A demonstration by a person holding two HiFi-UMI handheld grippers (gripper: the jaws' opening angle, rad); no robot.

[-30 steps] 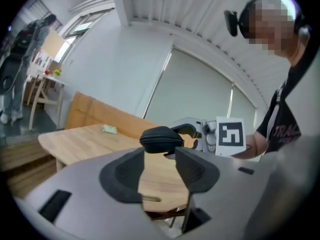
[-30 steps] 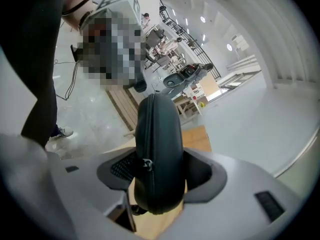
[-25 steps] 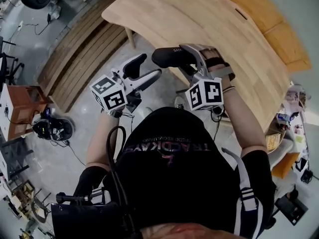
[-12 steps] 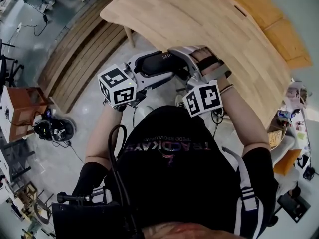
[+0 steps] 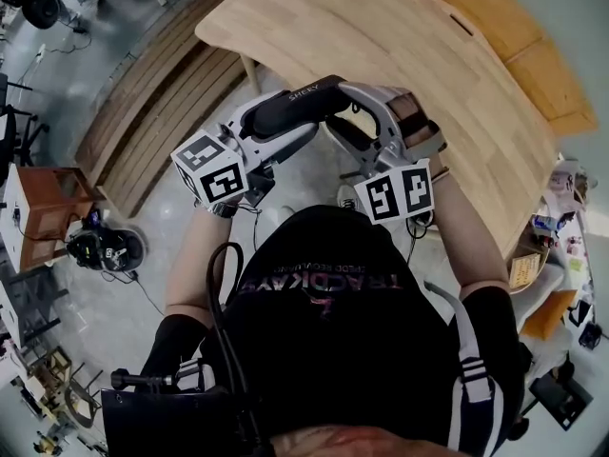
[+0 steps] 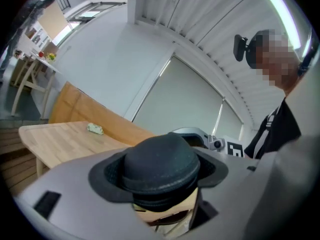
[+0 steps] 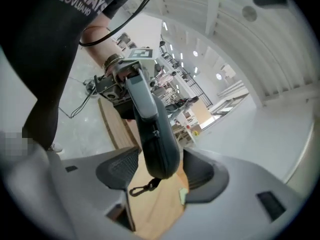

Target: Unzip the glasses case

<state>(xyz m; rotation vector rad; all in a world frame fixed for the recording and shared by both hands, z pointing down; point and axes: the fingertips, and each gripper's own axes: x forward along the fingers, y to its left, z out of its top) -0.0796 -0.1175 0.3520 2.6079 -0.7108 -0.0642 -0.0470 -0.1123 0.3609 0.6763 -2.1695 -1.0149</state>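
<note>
The black zipped glasses case (image 5: 297, 105) hangs in the air in front of the person's chest, lying crosswise. My left gripper (image 5: 274, 127) is shut on one end: in the left gripper view the rounded end of the case (image 6: 160, 164) fills the gap and both pads press on it, the jaws having just closed in. My right gripper (image 5: 350, 110) straddles the other end of the case (image 7: 159, 144), open, with a gap on each side. The zip's cord pull (image 7: 144, 186) dangles below the case between the right jaws.
A light wooden table (image 5: 400, 46) stands ahead, with a small green item (image 6: 95, 129) on it. A slatted wooden bench (image 5: 157, 112) lies to the left. Cables and gear (image 5: 100, 246) sit on the grey floor at left, clutter at far right.
A second ago the case sat at the right gripper with the left gripper apart. The left gripper has swung in around the case, and both grippers have risen slightly.
</note>
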